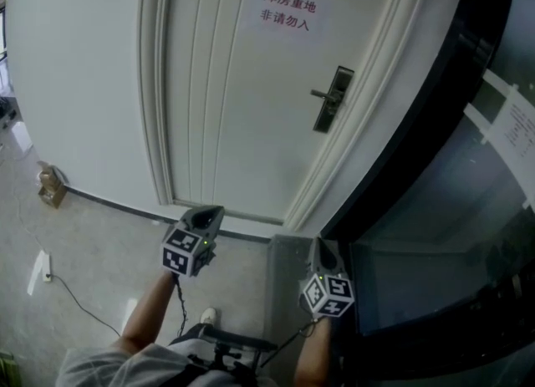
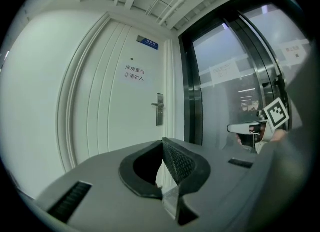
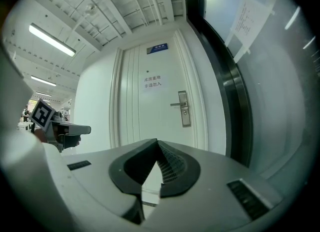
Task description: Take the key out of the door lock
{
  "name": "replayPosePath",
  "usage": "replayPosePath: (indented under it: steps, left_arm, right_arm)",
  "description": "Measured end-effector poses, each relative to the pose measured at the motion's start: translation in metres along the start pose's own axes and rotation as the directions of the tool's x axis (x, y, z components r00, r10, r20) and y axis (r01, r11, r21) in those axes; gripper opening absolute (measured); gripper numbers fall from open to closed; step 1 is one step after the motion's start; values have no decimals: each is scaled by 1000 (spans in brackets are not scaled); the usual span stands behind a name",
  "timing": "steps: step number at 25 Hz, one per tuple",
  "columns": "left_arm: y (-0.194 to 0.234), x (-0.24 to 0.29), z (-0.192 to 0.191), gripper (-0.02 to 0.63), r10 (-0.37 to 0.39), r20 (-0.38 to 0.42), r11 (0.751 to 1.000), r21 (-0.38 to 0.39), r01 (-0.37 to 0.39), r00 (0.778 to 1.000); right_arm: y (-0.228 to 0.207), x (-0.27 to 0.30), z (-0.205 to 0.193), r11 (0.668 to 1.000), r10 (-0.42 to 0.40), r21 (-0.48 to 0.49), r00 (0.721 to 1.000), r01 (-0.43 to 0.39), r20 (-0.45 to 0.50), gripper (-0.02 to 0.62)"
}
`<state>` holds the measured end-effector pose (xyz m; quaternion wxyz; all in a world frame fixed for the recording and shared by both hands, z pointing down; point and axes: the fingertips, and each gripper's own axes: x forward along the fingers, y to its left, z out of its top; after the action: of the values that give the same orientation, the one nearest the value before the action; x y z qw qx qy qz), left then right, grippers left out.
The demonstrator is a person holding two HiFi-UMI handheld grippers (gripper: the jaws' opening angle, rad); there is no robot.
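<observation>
Cardboard box [image 1: 52, 186] lay far left on the floor by the wall. Left gripper [image 1: 209, 216]: claw pressed together, empty, held level toward the door [image 1: 217, 84] and well apart from it, probably on approach. Lock plate [image 1: 333, 99] sat at the door's right edge, below the paper notice [image 1: 286, 9]; the key was too small to make out. Right gripper [image 1: 323, 250]: claw likewise closed on nothing, likely because the lock was not yet within reach.

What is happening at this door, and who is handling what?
A person stands facing a white door, a gripper in each hand. The left gripper and the right gripper point level at the door, jaws shut and empty, clearly short of it. The lock plate with its lever handle is on the door's right side; whether a key is in it is too small to tell.
</observation>
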<state>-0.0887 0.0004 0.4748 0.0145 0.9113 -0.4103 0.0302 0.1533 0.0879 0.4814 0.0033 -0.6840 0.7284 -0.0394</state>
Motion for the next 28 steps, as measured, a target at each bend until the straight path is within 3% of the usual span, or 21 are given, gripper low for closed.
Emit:
replayPosePath:
  steps: [17, 28]
  left_arm:
    - [92, 122, 26, 8, -31, -2, 999, 9, 31, 1000]
    - [125, 176, 28, 8, -78, 4, 997, 15, 78, 997]
  right_arm:
    - [-11, 150, 24, 1000, -1, -6, 1000, 1, -11, 8]
    - [-15, 200, 28, 999, -38, -23, 999, 38, -5, 8]
